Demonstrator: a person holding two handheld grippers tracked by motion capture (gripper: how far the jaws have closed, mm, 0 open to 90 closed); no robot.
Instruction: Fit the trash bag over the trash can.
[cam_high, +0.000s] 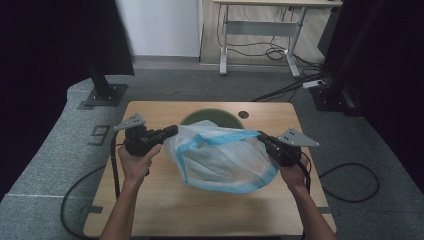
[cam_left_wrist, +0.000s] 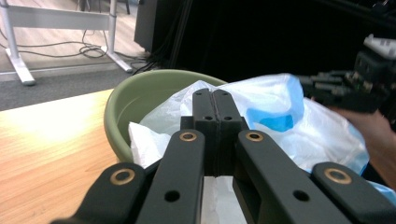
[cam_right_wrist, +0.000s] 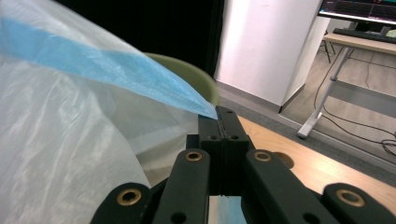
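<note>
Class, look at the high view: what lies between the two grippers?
In the high view, a white plastic bag with a blue band stretches between the left gripper and the right gripper. Each grips an edge.

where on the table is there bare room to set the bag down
Bare wood lies along the near edge of the table, in front of the plastic bag between the person's forearms, and at the far left corner beside the green bowl. The middle is crowded: bag, bowl, left gripper and right gripper.
</note>
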